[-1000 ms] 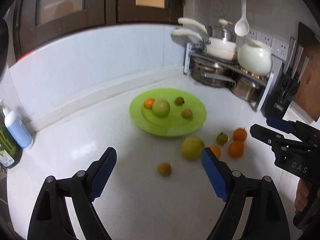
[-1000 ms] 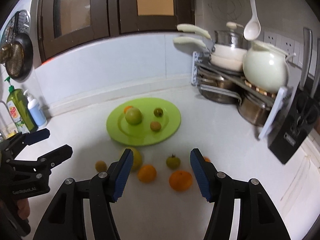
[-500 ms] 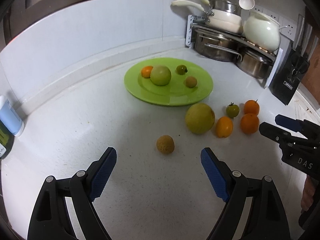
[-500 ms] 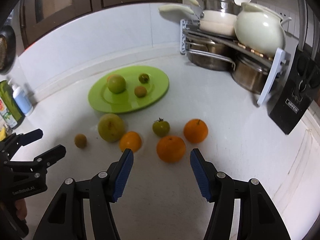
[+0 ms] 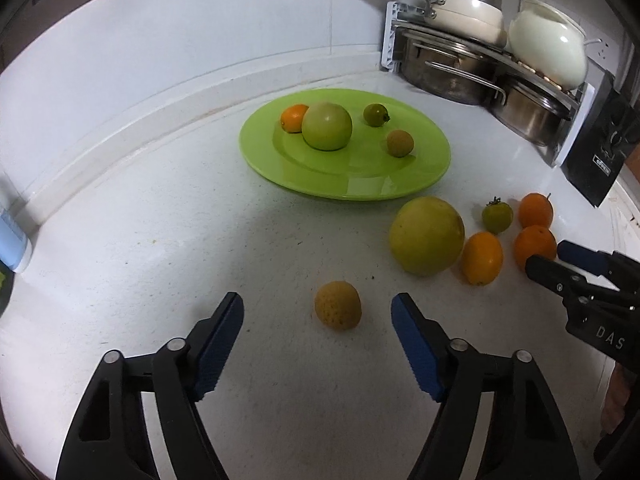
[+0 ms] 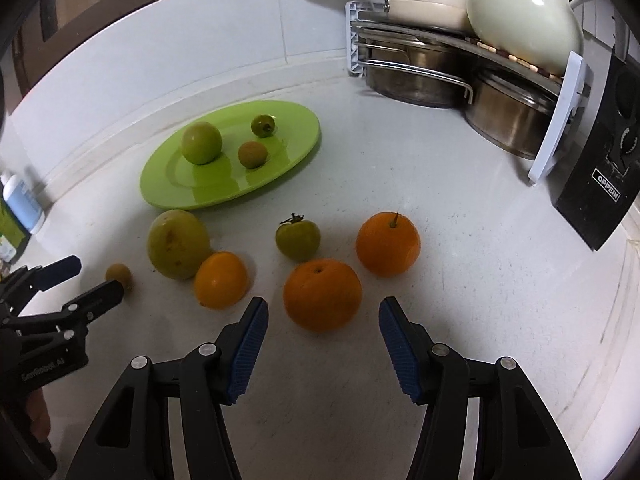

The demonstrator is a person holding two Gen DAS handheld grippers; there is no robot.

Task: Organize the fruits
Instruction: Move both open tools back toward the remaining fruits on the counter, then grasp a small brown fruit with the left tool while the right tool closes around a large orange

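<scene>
1. Worktop (image 5: 140,240): white, meeting a white wall at its back edge; it carries everything below.
2. Pot rack (image 6: 460,46): in the back right corner, holding steel pots, with cream cookware on top.
3. Knife block (image 6: 600,184): black, at the right edge, just beside the rack.
4. Plate (image 5: 348,184): green, near the back edge; on it lie a green apple (image 5: 327,126), a small orange (image 5: 293,117), a lime (image 5: 376,114) and a brown fruit (image 5: 399,143).
5. Left gripper (image 5: 318,332): jaws apart and just narrowed, nothing clamped. A small yellow fruit (image 5: 338,310) lies on the worktop between the tips, touching neither pad.
6. Right gripper (image 6: 322,330): jaws apart, nothing clamped. The near orange (image 6: 322,294) sits just ahead of the tips, untouched.
7. Pomelo (image 5: 427,235): yellow-green, on the worktop just in front of the plate.
8. Far orange (image 6: 388,243): stem up, just beyond the near one, towards the right edge.
9. Oval orange (image 6: 221,279): touching the pomelo on the side nearer the front edge.
10. Green tomato (image 6: 298,239): stalk on, between the pomelo and the far orange.
11. Bottle (image 6: 22,200): pale blue, at the left edge against the wall.
</scene>
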